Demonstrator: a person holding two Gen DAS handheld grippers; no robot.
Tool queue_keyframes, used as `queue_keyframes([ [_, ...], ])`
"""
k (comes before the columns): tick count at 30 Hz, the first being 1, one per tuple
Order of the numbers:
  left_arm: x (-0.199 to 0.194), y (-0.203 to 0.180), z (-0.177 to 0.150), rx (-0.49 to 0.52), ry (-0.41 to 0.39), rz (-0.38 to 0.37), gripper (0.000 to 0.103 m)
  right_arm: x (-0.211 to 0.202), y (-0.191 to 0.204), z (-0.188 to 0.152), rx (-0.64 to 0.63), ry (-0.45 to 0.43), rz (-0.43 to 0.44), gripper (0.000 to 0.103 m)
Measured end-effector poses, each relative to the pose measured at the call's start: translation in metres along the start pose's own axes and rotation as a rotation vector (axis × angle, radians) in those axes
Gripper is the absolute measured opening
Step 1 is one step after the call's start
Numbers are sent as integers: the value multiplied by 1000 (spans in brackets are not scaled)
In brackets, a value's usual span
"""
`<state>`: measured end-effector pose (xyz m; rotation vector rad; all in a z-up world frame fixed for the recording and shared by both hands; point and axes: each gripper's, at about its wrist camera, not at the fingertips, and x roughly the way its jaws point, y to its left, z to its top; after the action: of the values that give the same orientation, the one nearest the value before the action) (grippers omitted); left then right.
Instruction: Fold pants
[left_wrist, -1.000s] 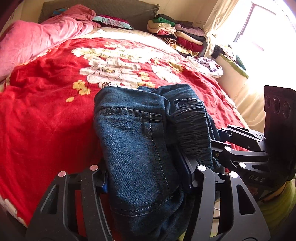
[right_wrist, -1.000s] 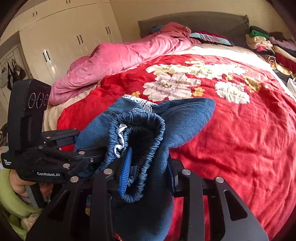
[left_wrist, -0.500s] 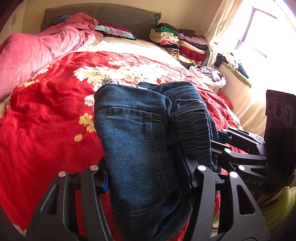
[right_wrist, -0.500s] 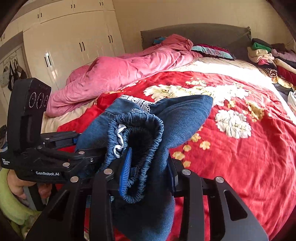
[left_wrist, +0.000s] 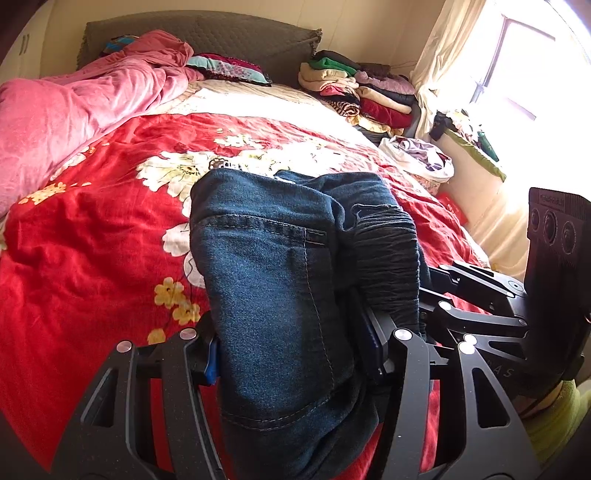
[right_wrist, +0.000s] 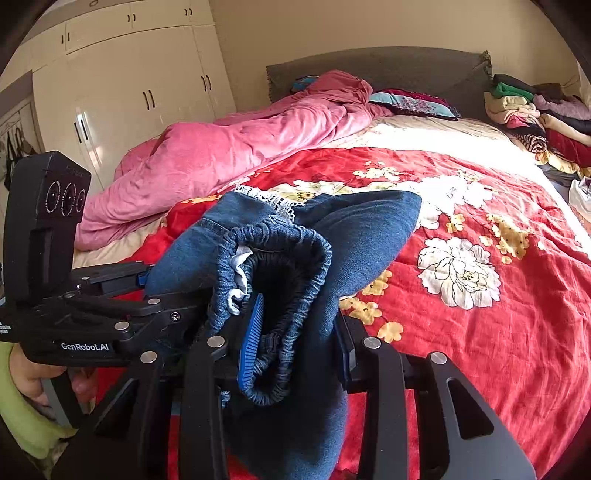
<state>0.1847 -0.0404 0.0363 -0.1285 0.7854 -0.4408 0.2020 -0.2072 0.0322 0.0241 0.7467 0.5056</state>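
The jeans (left_wrist: 280, 280) hang bunched above the red bedspread (left_wrist: 92, 258), already doubled over; left tongs (left_wrist: 291, 354) and right tongs (right_wrist: 295, 339) each clamp a thick fold; laying flat and squaring seem left.

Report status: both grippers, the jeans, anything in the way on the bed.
Left gripper and right gripper both clamped on the jeans. Jeans bunched, held above the red floral bedspread. Bedspread ahead bare; pink duvet and clothes pile sit off to the sides.

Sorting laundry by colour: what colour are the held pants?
Dark blue denim pants, clearest in the left wrist view.
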Motion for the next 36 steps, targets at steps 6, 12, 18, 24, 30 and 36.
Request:
queue_keyframes([
  [6, 18, 9, -1, -13, 33, -5, 48, 16, -10, -3, 11, 35, -21, 32],
  [12, 33, 19, -10, -33, 70, 4, 48, 31, -19, -15, 25, 97, -73, 34],
  [18, 44, 28, -20, -50, 107, 17, 57, 38, -28, -27, 25, 152, -150, 52],
  [24, 55, 34, -30, -74, 138, 13, 59, 49, -40, -35, 87, 190, -156, 56],
  [30, 50, 33, -30, -83, 129, 10, 63, 42, -40, -34, 125, 177, -161, 62],
  [36, 26, 32, -30, -93, 92, 16, 66, 15, -33, -32, 125, 118, -179, 74],
])
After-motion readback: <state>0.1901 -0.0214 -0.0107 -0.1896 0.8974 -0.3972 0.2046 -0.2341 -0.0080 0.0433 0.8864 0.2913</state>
